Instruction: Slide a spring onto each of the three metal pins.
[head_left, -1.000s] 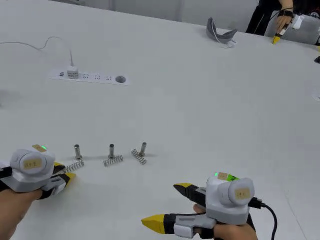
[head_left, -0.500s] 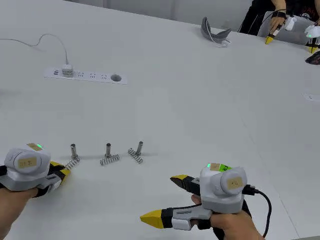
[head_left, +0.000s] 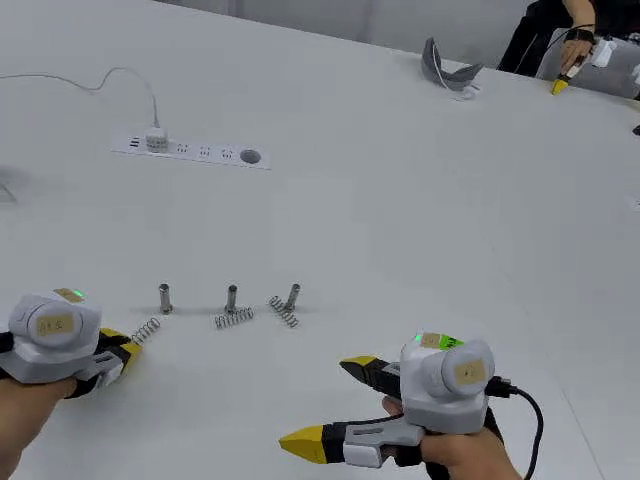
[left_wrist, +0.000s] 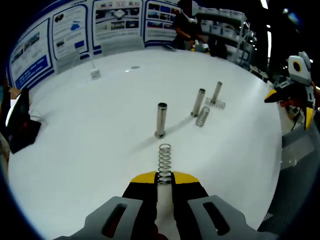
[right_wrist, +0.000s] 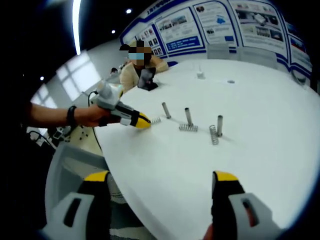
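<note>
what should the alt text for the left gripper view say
The left gripper pinches one end of a spring, aimed at the nearest upright metal pin on a white table. Beyond stand two more pins, each with a loose spring beside it.

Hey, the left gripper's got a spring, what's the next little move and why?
Probably lift the left gripper and tip its spring upright over the nearest pin. That pin stands bare, and the spring points low, toward its base rather than its top.
</note>
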